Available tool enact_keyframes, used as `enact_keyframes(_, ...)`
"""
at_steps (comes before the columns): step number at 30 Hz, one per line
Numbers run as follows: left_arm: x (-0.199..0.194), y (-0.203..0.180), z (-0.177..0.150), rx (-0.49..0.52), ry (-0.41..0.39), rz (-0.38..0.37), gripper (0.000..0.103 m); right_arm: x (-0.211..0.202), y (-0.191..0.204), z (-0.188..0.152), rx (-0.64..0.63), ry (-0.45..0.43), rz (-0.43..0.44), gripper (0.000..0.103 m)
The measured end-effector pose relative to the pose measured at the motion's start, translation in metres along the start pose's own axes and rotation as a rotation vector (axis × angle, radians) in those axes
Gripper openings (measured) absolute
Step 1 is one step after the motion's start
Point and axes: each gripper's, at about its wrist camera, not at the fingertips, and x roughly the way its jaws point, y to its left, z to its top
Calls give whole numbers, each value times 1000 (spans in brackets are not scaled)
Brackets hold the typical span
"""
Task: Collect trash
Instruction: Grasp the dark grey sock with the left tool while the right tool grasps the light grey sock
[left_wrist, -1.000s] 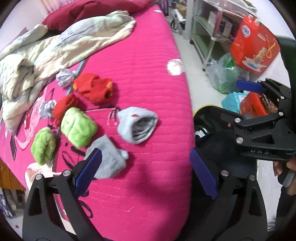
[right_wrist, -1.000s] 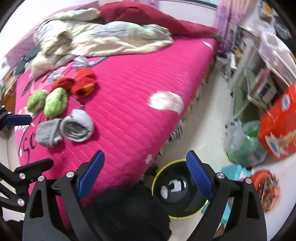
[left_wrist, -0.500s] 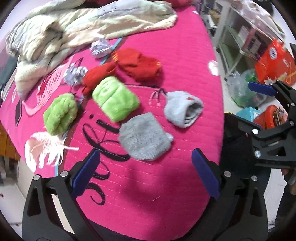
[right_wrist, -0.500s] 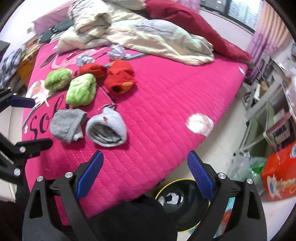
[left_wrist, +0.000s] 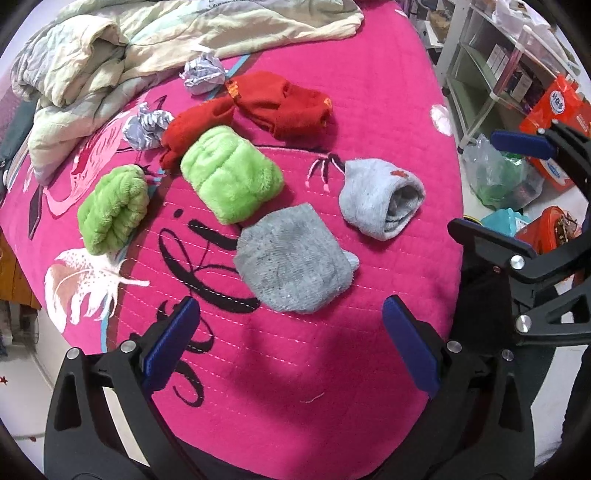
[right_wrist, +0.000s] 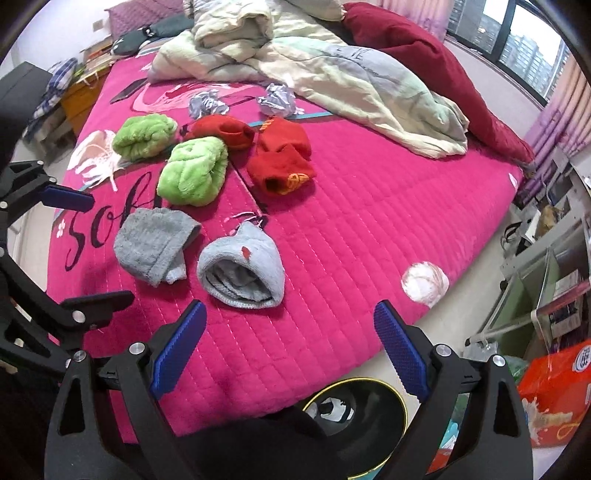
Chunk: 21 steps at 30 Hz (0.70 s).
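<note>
1. The trash here, as I judge it, is the two crumpled balls of silvery-white paper on the bed (left_wrist: 369, 369): one paper ball (left_wrist: 204, 73) just beside the edge of the rumpled quilt (left_wrist: 110, 55), the other paper ball (left_wrist: 146, 123) touching the far end of the red sock pair (left_wrist: 258, 107).
2. Taking the red socks as landmark: both balls lie beyond them, on the quilt side, while the green socks (left_wrist: 231, 173) and grey socks (left_wrist: 291, 258) lie on the near side, between the grippers and the paper.
3. The left gripper (left_wrist: 291, 347) hovers over the near bed edge with its jaws spread wide and nothing between them; the flat grey sock sits just ahead of it.
4. The right gripper (right_wrist: 290, 345) is likewise wide open and empty, above the bed edge, with the rolled grey sock just ahead and the black, yellow-rimmed bin (right_wrist: 384, 387) on the floor directly below it.
5. The relation that matters: from either gripper the paper is straight ahead and far, past the whole sock cluster. In the left view the balls sit left of centre, so the left gripper looks better lined up.
6. The balls are roughly round, so no axis to match; the reach must pass over the socks without snagging them.
</note>
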Motion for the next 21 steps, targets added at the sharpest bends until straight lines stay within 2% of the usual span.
enact_keyframes(11, 45, -4, 16, 7, 41, -23, 97, 24, 3, 7, -62, 46, 47, 89)
enact_keyframes(12, 53, -2, 18, 9, 37, 5, 97, 28, 4, 8, -70, 54, 56, 89)
enact_keyframes(13, 59, -1, 18, -1, 44, 24, 91, 32, 5, 10, -75, 61, 61, 89)
enact_keyframes(14, 64, 6, 17, -41, 67, -42, 82, 36, 7, 11, -82, 68, 65, 88)
enact_keyframes(15, 62, 11, 15, -76, 56, -76, 80, 40, 9, 12, -97, 74, 70, 88)
enact_keyframes(16, 58, 12, 14, -77, 40, -75, 65, 42, 11, 13, -108, 74, 68, 88)
enact_keyframes(17, 53, 13, 12, -73, 27, -69, 54, 45, 13, 15, -120, 76, 64, 88)
enact_keyframes(19, 49, 19, 10, -93, 30, -88, 46, 51, 18, 18, -143, 86, 85, 88)
enact_keyframes(21, 48, 23, 10, -104, 37, -107, 44, 58, 21, 23, -159, 94, 100, 88)
